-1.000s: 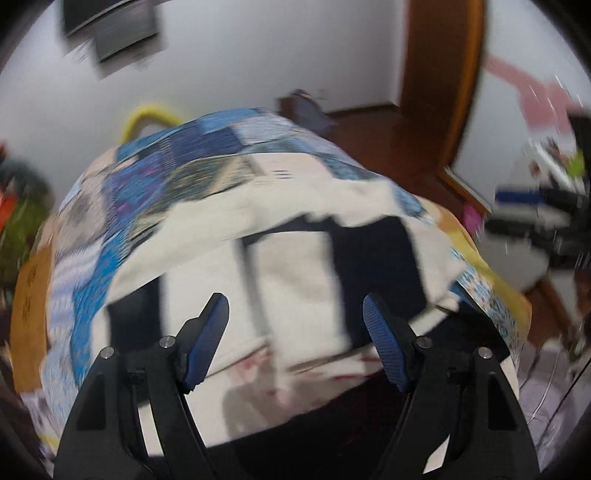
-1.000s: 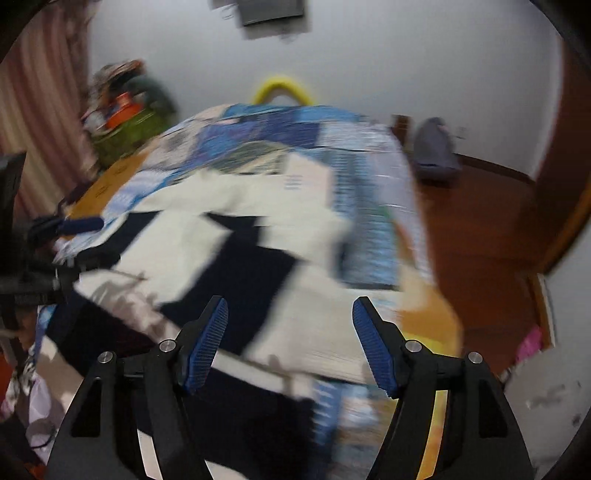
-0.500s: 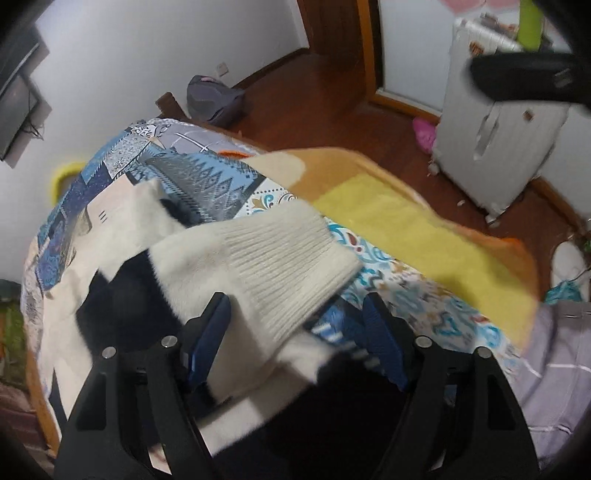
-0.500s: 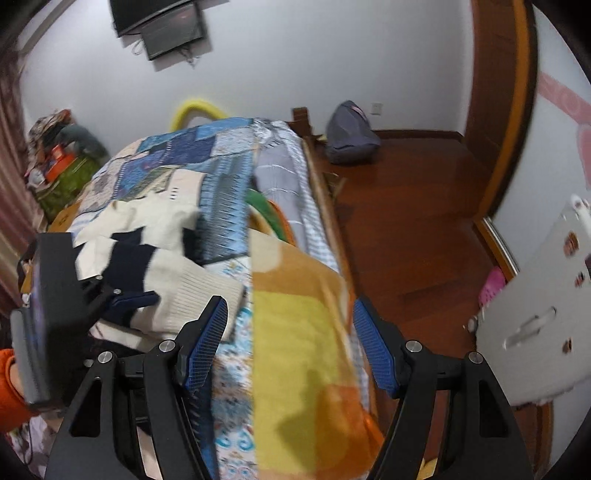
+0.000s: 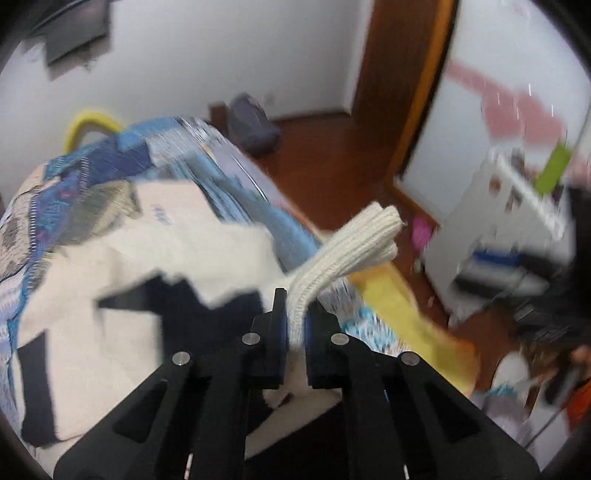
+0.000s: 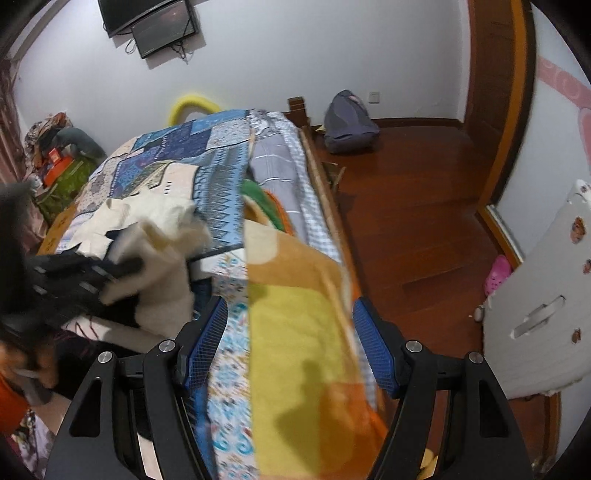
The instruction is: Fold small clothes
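Note:
A cream and navy knit sweater [image 5: 122, 280] lies on the bed. My left gripper [image 5: 294, 317] is shut on its ribbed cream cuff [image 5: 354, 243], which sticks up and out past the fingers. In the right wrist view the sweater [image 6: 162, 236] is bunched at the left, with the left gripper [image 6: 74, 280] blurred on it. My right gripper [image 6: 290, 343] is open and empty above the yellow and orange blanket [image 6: 295, 332], to the right of the sweater.
The bed carries a blue patchwork quilt [image 6: 184, 155]. Its wooden edge [image 6: 325, 206] runs along a red-brown floor [image 6: 413, 206]. A grey backpack [image 6: 349, 122] leans on the wall. A white cabinet [image 6: 543, 302] stands at the right. A TV [image 6: 151, 22] hangs on the wall.
My left gripper has shut on the ribbed cuff and lifted it; before it was open over the sweater. My right gripper stays open over the blanket.

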